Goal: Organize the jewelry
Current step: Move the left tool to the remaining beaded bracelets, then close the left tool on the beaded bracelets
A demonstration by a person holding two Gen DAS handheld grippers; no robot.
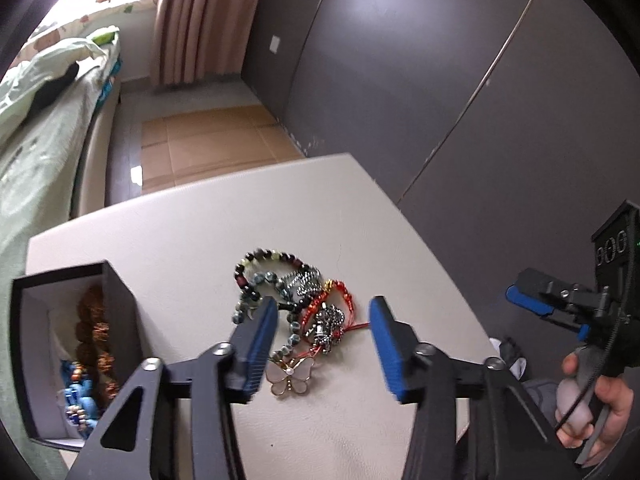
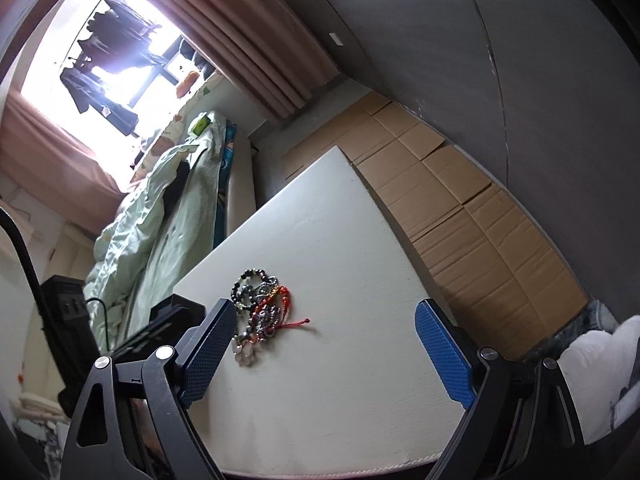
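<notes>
Near the tabletop's (image 1: 188,216) left edge, a tangled jewelry heap (image 1: 294,308) lies between the left gripper's (image 1: 324,338) parted pads, not yet pinched, likely for lifting into the open black box (image 1: 118,300) just beside. Right gripper (image 2: 328,354) hangs wide, empty, nearer the front edge.

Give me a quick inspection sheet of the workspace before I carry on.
Surface: white table, bare around the pile.
Job's things: tangled jewelry pile, butterfly piece nearest; dark open box at left already holds jewelry.
Clutter: nothing seen.
Grippers: left claw open, straddling the pile, pads not pressing; right claw open, empty.
Cables: black cable by the right handle.
Surroundings: bed, curtain, flattened cardboard on floor.
</notes>
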